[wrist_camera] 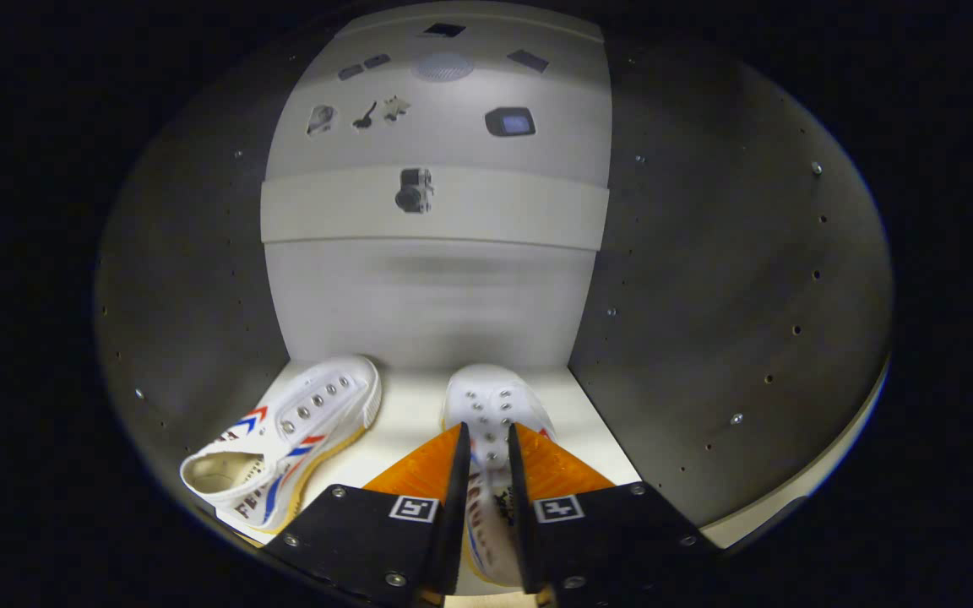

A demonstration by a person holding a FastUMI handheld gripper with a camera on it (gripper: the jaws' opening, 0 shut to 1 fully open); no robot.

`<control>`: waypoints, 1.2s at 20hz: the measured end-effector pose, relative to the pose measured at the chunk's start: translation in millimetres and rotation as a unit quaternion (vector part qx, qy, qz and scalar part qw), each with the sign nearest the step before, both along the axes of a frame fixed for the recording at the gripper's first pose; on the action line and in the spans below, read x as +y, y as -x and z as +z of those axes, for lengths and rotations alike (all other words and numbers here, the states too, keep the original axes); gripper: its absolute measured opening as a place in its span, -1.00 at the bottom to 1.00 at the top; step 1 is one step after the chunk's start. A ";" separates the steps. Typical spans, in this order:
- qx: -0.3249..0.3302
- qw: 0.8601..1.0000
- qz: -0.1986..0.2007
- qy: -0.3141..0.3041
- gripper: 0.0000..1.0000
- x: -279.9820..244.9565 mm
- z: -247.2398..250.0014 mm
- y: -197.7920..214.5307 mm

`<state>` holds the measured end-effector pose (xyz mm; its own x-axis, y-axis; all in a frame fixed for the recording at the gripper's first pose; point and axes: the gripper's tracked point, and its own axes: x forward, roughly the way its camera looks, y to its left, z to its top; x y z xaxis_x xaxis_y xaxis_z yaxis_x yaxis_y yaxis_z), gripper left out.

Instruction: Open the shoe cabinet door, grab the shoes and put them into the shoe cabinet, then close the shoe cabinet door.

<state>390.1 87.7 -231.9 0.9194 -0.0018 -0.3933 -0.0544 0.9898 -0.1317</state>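
Inside the shoe cabinet, the claw is narrowed onto the second shoe, its two fingers pressing the shoe's sides just behind the eyelets; the toe points ahead of the fingertips, toward the back of the compartment. The sole appears to rest on the pale shelf, though whether its full weight is down cannot be told. Just to the left of the fingers lies the first shoe, white with red and blue chevrons and a tan sole, set at an angle with its opening turned toward the camera and its toe close to the rear. Dark side walls, dotted with shelf-pin holes, rise on both sides, and beyond the shoes a light back panel closes the compartment. Farther up, past a pale band, small dark objects sit on a light surface, too small and distorted to name with confidence. As a reading of progress: the door must already be open, one shoe is stowed and the other is at its place but not yet let go. What seems to remain is releasing the shoe, drawing the claw out and closing the door.
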 end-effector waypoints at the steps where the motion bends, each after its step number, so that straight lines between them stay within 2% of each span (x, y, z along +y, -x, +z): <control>1: -0.010 1.000 -0.005 -0.001 -0.26 -3.2 10.9 3.6; 2: -0.014 1.000 -0.004 -0.009 0.05 -1.0 19.0 11.5; 3: -0.019 1.000 0.002 -0.018 0.15 0.6 26.1 19.1; 4: -0.024 0.999 0.006 -0.022 0.35 0.2 35.0 30.3; 6: -0.041 0.999 0.012 -0.020 0.61 -1.8 53.6 55.3; 8: -0.062 0.998 0.022 -0.020 0.79 -1.4 76.1 87.0; 10: -0.083 0.996 0.033 -0.018 0.87 -1.7 97.0 122.3; 15: -0.111 0.993 0.044 -0.016 0.88 -8.9 129.4 218.5; 24: -0.122 0.992 0.005 -0.004 0.91 -76.6 150.8 379.1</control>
<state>10.9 11.1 -81.1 0.9873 0.0095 -0.1586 -0.0311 0.9904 -0.1348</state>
